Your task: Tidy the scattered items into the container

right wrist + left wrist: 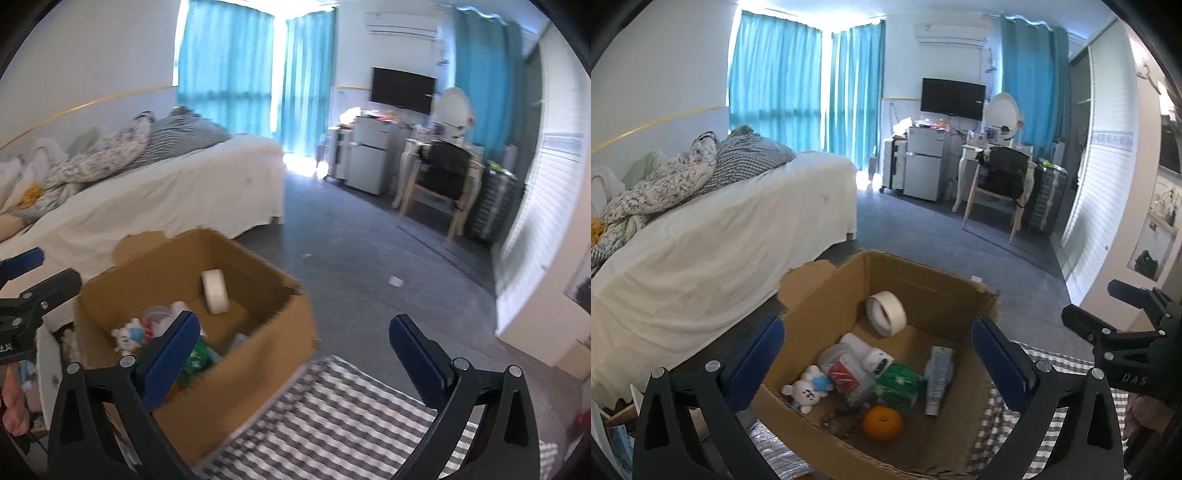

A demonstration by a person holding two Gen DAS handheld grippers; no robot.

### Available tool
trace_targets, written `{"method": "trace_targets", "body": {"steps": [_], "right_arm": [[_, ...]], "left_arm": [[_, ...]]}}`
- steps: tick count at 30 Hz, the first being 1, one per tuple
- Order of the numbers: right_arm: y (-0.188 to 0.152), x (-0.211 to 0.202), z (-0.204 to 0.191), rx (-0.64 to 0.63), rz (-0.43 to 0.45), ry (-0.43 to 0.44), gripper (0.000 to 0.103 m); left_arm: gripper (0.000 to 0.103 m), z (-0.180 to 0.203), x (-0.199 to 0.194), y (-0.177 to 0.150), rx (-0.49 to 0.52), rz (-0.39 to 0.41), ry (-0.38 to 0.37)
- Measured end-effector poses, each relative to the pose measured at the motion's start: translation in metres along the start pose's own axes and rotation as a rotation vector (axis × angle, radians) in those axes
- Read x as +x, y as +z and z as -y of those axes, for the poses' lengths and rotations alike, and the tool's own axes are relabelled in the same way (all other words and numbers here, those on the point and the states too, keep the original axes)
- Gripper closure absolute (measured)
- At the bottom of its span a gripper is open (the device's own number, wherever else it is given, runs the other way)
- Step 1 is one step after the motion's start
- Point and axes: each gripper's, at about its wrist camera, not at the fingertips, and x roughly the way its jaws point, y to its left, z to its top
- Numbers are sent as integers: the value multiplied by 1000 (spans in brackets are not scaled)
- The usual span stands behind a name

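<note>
The cardboard box (827,295) stands open on the checked surface (332,406) near the bed (720,240). Inside lie a tape roll (886,313), an orange (882,422), a plush toy (809,387), a green pack (897,387) and a tube (938,380). The left tool (877,356) is spread wide above the box, holding nothing. The right tool (295,350) is spread wide, empty, beside the box.

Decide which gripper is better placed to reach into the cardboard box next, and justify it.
Left, probably. The left gripper hangs open directly over the cardboard box, framing the orange and tape roll. The right gripper, also open, sits beside the box over the checked cloth.
</note>
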Motion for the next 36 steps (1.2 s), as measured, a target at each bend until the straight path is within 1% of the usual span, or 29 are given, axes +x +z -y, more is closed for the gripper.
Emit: {"method": "trace_targets", "body": {"steps": [5, 10, 16, 22, 29, 36], "right_arm": [[-8, -30, 38, 43, 15, -81, 0], [-26, -65, 78, 94, 25, -164, 0], [-52, -106, 131, 167, 28, -260, 0], [-83, -143, 178, 248, 15, -361, 0], [-117, -180, 216, 321, 0, -441, 0], [-139, -209, 243, 363, -14, -498, 0]], "left_arm": [[0, 33, -11, -1, 35, 11, -48], [0, 74, -20, -3, 82, 18, -87], [0, 125, -29, -7, 135, 15, -139], [0, 177, -34, -18, 192, -4, -205], [0, 231, -43, -32, 246, -27, -281], [0, 271, -53, -38, 291, -30, -337]]}}
